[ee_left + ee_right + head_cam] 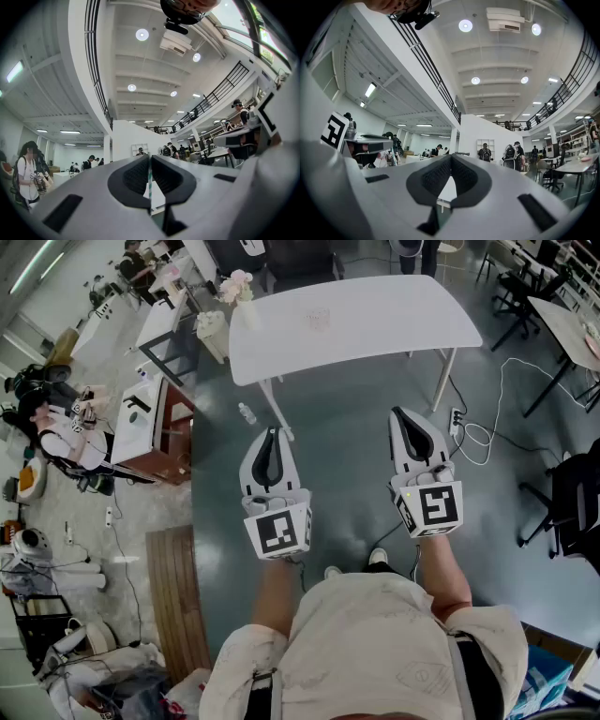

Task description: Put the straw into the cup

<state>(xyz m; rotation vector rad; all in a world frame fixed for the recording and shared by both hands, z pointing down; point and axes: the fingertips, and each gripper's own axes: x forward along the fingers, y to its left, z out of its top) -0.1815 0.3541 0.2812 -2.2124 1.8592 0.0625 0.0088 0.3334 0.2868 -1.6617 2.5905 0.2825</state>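
Observation:
In the head view a white table (394,324) stands ahead of me, and a small clear cup (319,319) rests near its middle. Both grippers are held out over the floor, well short of the table. My left gripper (273,434) is shut on a thin green-and-white striped straw (149,180), which stands upright between the dark pads in the left gripper view. My right gripper (401,413) is shut, its pads (440,176) meeting with nothing between them. The straw does not show in the head view.
A vase of flowers (238,285) and a pale box (211,334) sit by the table's left end. A bottle (247,413) lies on the floor. A power strip with cables (457,418) lies to the right. A wooden desk (155,432) and seated people are at the left.

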